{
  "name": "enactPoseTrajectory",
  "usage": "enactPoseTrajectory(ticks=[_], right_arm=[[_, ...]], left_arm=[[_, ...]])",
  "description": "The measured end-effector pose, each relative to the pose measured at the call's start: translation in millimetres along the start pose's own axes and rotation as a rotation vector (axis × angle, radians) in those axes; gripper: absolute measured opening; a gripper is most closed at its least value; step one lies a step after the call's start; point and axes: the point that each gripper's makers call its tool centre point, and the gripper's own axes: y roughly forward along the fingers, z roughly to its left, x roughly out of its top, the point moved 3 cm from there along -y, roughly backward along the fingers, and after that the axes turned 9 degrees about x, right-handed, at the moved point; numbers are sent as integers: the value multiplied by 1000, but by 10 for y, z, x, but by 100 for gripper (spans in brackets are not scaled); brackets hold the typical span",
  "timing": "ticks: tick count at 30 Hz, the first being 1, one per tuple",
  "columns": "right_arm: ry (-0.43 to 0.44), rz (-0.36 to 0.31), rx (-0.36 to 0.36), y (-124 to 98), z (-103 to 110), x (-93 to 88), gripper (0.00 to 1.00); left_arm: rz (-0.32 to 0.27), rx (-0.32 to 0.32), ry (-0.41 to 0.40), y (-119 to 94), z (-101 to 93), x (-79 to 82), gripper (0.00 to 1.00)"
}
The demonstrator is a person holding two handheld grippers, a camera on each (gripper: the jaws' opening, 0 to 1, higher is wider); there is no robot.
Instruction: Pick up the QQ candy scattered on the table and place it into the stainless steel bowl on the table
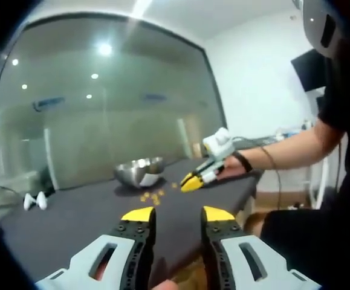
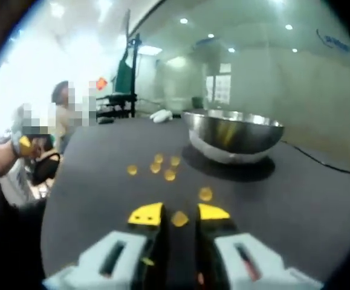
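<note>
The stainless steel bowl (image 2: 235,136) stands on the dark table (image 2: 320,205). Several yellow QQ candies (image 2: 156,166) lie scattered in front of it, one more (image 2: 205,193) nearer. My right gripper (image 2: 179,213) is open and low over the table, with one candy (image 2: 179,219) lying between its yellow tips, not clamped. In the left gripper view, the bowl (image 1: 139,171) is far ahead with the candies (image 1: 153,196) beside it, and the right gripper (image 1: 191,181) reaches down to them from the right. My left gripper (image 1: 178,214) is open, held back and empty.
A person's arm (image 1: 283,151) holds the right gripper over the table's right edge. Two white objects (image 1: 34,201) lie at the far left of the table (image 1: 72,229). A thin cable (image 2: 320,160) runs behind the bowl. A glass wall (image 1: 102,109) stands beyond.
</note>
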Motion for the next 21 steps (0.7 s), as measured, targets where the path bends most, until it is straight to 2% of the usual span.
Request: enactPoseTrajectory(ticks=[6,9,21], right_arm=[[10,4,17,5,31,-6,16],[9,4,12,-3,20,-9,10],[-11,5,15,-10,41,-4,9]], left_arm=[[2,6,-5,-1,10,-1,30],[-1,2,-7,-5,4,7,30],[-8,-4,-10,-1,12,24,30]])
